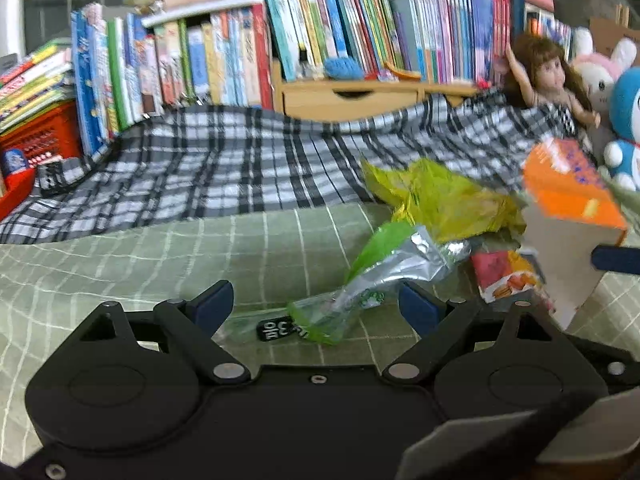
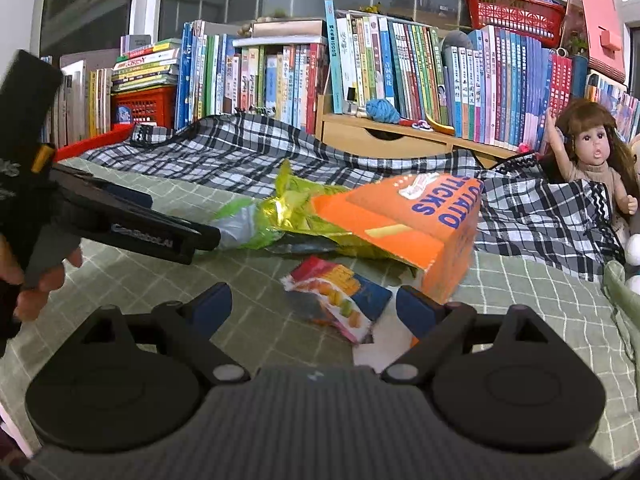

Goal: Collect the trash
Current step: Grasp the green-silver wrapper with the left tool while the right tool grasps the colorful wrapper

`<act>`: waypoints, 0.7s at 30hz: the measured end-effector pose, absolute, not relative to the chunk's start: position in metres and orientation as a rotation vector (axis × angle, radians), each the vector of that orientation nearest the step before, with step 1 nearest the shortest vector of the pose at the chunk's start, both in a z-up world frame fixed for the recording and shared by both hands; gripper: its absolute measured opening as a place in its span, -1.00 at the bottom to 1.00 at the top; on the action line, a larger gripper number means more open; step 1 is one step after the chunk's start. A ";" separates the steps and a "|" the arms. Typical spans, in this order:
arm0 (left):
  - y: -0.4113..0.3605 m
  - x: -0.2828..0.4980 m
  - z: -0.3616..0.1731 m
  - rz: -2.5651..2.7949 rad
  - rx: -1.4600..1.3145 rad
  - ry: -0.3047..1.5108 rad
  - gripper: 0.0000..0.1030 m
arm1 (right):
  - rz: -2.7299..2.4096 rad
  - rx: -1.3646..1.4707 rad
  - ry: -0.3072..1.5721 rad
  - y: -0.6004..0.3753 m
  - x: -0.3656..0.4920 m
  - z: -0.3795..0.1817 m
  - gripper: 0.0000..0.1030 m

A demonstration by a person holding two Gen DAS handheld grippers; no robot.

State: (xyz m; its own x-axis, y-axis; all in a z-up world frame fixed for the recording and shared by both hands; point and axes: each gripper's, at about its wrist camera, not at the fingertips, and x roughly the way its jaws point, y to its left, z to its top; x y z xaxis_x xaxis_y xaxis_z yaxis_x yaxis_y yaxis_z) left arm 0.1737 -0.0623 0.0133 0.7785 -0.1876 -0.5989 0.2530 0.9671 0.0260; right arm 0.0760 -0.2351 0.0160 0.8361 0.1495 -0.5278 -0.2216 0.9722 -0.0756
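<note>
**Snack litter lying on a bed as two grippers are closing in**

An orange carton [image 2: 404, 220] marked "sticks" is lying tipped on its side on a green checked bedspread [image 2: 248, 292], its open end facing the right wrist camera. A crumpled yellow-green wrapper [image 2: 296, 204] is lying just beside the carton, partly under it, and a small colourful packet [image 2: 340, 300] is lying in front of it. The right gripper [image 2: 316, 306] is hovering with its jaws standing wide apart, the packet sitting between the blue fingertips [image 2: 214, 304] without either pad pressing on it. In the left wrist view, the left gripper [image 1: 316, 306] is likewise gaping wide, a silver-and-green wrapper [image 1: 360, 280] lying between its fingertips, untouched. A black-and-white plaid cloth [image 2: 248, 156] is bunching up behind the litter. Beyond it, rows of books [image 2: 400, 64] are standing against the window, and a doll [image 2: 592, 156] is sitting at the right with one arm raised.
</note>
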 end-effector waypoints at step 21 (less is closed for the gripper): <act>-0.059 0.142 0.020 -0.288 0.064 0.620 -0.22 | 0.184 -0.083 0.587 -0.238 0.092 0.004 0.83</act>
State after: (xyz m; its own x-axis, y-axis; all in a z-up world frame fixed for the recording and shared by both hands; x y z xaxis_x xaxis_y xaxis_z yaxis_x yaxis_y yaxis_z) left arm 0.1417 -0.0593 0.0196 0.7756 -0.2466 -0.5810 0.2848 0.9582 -0.0266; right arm 0.0919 -0.2377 0.0039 0.8168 0.1492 -0.5572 -0.1966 0.9802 -0.0257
